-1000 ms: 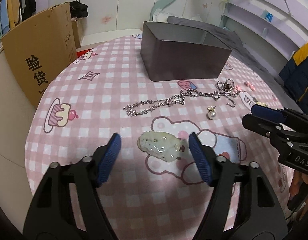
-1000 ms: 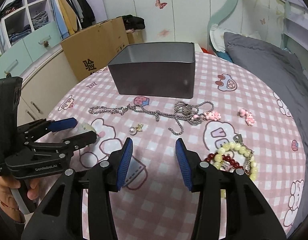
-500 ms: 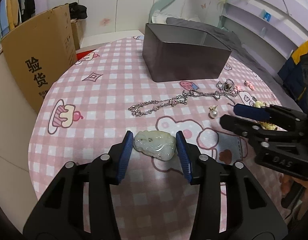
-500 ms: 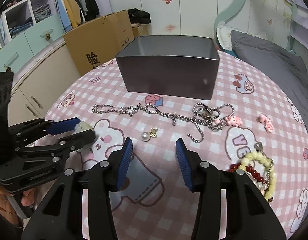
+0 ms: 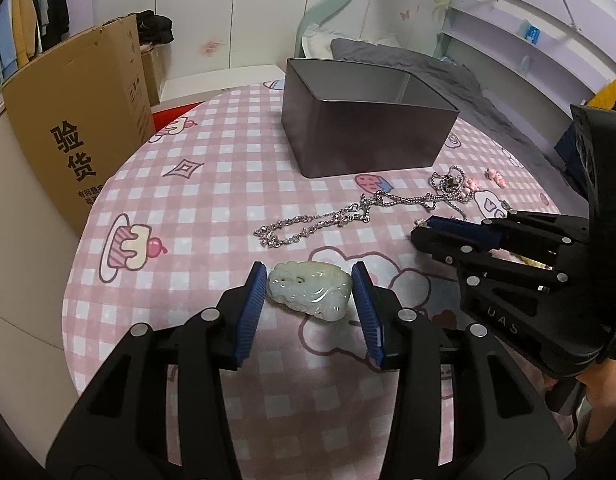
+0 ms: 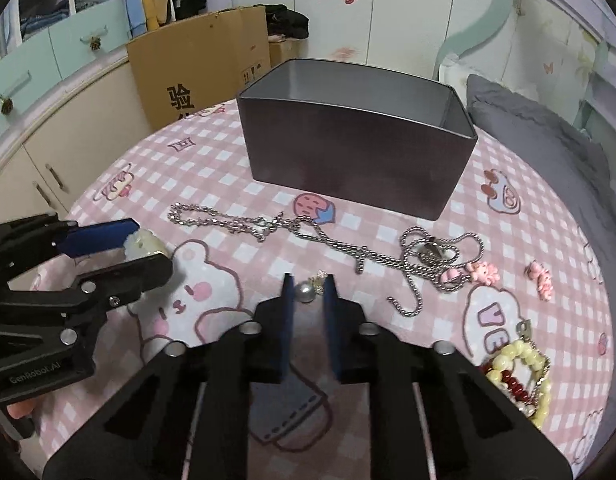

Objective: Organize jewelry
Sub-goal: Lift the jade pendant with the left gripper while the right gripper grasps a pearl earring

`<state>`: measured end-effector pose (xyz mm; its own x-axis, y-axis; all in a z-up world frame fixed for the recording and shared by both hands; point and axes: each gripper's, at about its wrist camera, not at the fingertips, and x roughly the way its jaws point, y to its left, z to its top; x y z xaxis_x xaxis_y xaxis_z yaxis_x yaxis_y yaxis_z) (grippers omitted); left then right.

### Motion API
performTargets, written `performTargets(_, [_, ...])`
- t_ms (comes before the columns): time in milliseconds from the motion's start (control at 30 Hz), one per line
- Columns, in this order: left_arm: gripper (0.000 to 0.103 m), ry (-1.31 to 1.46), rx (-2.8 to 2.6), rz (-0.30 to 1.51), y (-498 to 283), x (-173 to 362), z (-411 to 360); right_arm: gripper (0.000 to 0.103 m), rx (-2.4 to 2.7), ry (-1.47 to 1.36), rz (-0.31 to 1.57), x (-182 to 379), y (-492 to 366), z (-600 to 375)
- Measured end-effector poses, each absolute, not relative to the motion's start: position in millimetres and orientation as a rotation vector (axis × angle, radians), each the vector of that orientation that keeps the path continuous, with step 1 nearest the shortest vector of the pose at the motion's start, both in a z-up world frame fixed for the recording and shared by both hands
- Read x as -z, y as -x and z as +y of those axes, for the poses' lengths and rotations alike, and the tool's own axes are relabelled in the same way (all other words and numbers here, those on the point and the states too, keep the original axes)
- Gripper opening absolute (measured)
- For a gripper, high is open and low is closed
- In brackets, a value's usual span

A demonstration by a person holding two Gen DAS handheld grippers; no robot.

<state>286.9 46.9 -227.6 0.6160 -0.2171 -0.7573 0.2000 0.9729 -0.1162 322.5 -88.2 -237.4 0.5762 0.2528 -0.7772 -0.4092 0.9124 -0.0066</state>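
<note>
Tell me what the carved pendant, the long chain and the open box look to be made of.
Carved pendant: pale green, translucent and glossy, likely jade or a glass imitation.
Long chain: silver-coloured metal, glinting links.
Open box: probably tin or other sheet metal, judging by its thin walls, dark matte outside and dull grey sheen inside.

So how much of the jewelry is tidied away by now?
None, as far as can be seen: the part of the grey box interior in view holds nothing. The left gripper has its jaws on the jade pendant, and the right gripper is shut on the pearl earring; both pieces are still down at the tablecloth. The silver chains, pink charms and bead bracelets remain.
</note>
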Motion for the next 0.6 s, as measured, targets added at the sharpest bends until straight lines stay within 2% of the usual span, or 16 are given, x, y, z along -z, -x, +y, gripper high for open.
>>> performTargets(200, [0.043, 0.035, 0.258, 0.864, -288, 220, 44, 0.009, -0.415, 0.163, 0.875, 233, -320, -96])
performTargets(600, [0.043, 0.098, 0.379, 0.741, -316, 154, 31, 0.009, -0.474, 0.001, 0.738, 161, -335, -131])
